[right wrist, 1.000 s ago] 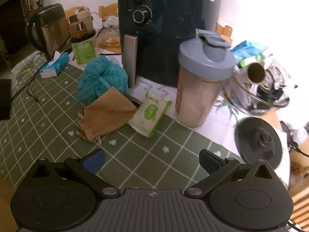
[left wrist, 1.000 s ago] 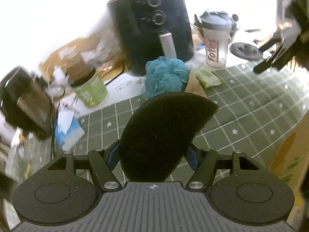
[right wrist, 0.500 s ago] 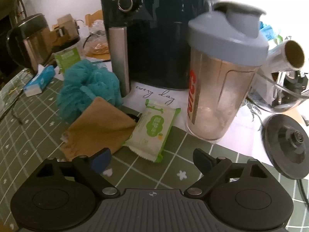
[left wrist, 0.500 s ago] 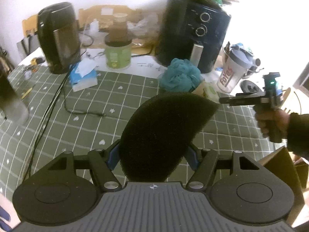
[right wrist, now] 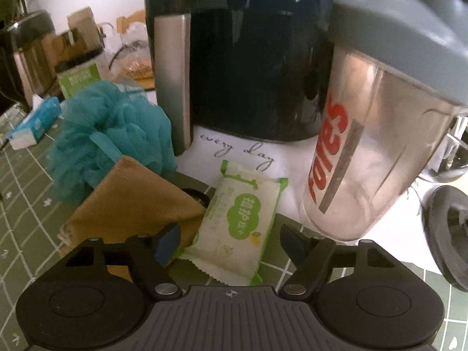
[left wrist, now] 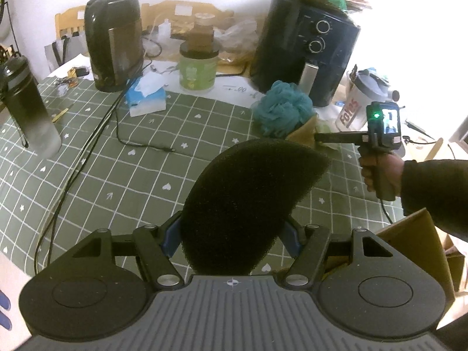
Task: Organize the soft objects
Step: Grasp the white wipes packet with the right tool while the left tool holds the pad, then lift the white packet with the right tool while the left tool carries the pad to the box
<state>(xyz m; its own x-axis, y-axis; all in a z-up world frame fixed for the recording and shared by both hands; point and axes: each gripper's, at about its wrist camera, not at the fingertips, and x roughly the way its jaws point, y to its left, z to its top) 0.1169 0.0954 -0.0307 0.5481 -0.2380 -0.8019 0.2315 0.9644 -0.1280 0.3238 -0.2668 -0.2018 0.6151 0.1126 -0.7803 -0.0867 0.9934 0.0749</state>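
My left gripper (left wrist: 231, 239) is shut on a black foam sponge (left wrist: 248, 201) and holds it above the green checked tablecloth (left wrist: 140, 169). My right gripper (right wrist: 231, 239) is open, its fingers either side of a white and green wet-wipe pack (right wrist: 237, 225) on the cloth. A tan cloth pouch (right wrist: 131, 204) lies just left of the pack, with a teal bath pouf (right wrist: 111, 137) behind it. In the left wrist view the right gripper (left wrist: 324, 138) reaches toward the pouf (left wrist: 283, 111) and pouch (left wrist: 304, 131).
A dark air fryer (right wrist: 248, 58) and a clear shaker bottle (right wrist: 374, 134) stand right behind the pack. A kettle (left wrist: 114, 41), green jar (left wrist: 197, 70), tissue pack (left wrist: 146, 96), black bottle (left wrist: 26, 105) and cable (left wrist: 96, 134) sit to the left. A cardboard box (left wrist: 415, 251) stands at right.
My right gripper has moved forward and down until the wet-wipe pack lies between its open fingers. My left gripper has pulled back and up with the sponge still held.
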